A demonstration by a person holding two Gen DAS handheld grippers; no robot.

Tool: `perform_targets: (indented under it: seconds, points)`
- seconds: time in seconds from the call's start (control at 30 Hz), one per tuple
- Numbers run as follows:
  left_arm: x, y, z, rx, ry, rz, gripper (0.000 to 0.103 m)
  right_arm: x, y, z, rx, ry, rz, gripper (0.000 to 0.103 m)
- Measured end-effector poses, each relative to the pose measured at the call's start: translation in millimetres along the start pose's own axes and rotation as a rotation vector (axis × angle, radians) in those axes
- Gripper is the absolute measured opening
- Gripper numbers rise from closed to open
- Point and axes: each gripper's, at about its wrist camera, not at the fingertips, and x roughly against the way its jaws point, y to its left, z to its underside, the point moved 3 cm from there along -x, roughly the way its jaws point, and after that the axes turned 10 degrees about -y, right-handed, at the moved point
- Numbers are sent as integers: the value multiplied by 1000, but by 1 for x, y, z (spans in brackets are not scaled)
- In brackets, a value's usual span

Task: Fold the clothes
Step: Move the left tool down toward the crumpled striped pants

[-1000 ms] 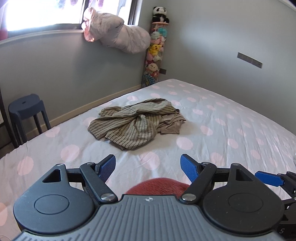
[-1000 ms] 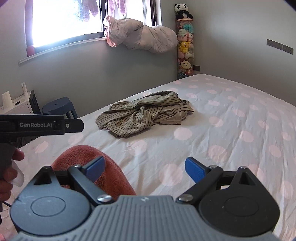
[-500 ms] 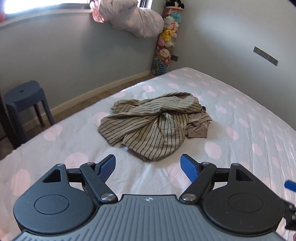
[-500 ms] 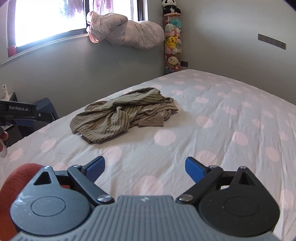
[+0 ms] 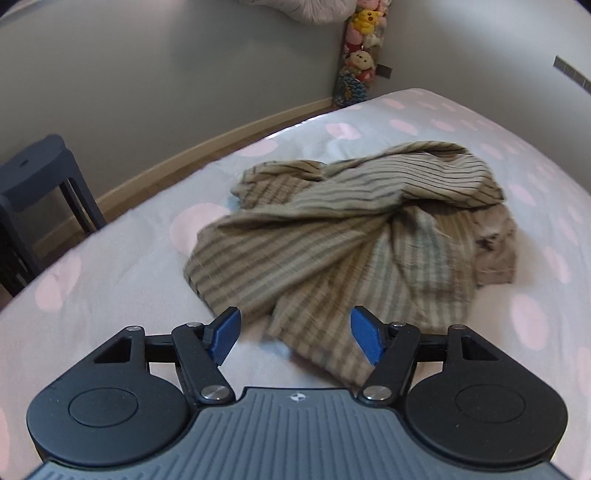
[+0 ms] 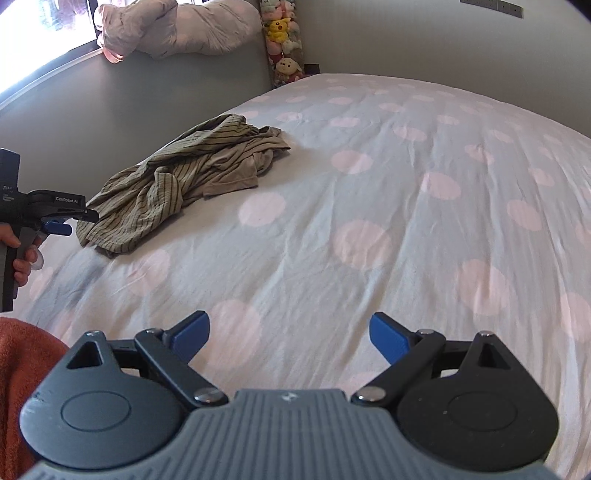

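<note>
Striped garment (image 5: 351, 236): olive-beige cloth with dark thin stripes, lying crumpled in a heap on the bed (image 5: 110, 280), whose cover is pale with pink dots

Left wrist view: left gripper (image 5: 295, 334) points down at the near edge of the heap. Jaws apart and closing; the lowest fold of the cloth shows between the blue pads (image 5: 364, 338), but neither pad presses on it. A plain beige piece lies at the right side of the heap. Dark blue stool (image 5: 40, 166) stands on the floor left of the bed, against the grey wall. Column of plush toys (image 5: 360, 48) in the far corner. Picture is somewhat blurred

Right wrist view: right gripper (image 6: 290, 336) is over bare bed cover, well apart from the garment (image 6: 184, 181), which lies up and left. Jaws wide apart, nothing between them. At the left edge a hand (image 6: 16, 254) grips the handle of the left gripper (image 6: 62, 223), its tip just beside the near corner of the heap. Rust-coloured cloth (image 6: 26, 369) at lower left. Pale bundle (image 6: 177, 29) rests on the window ledge above
</note>
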Motion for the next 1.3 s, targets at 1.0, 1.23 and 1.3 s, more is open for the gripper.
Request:
perform_targets:
  seconds: [1.0, 1.23, 1.3]
  points:
    - [223, -221, -22, -298, -147, 591, 0, 99, -25, -2, -99, -164, 0, 95]
    - [237, -206, -22, -337, -137, 474, 7, 136, -48, 17, -166, -203, 22, 95]
    - [233, -193, -25, -345, -135, 420, 22, 139, -54, 22, -184, -199, 37, 95]
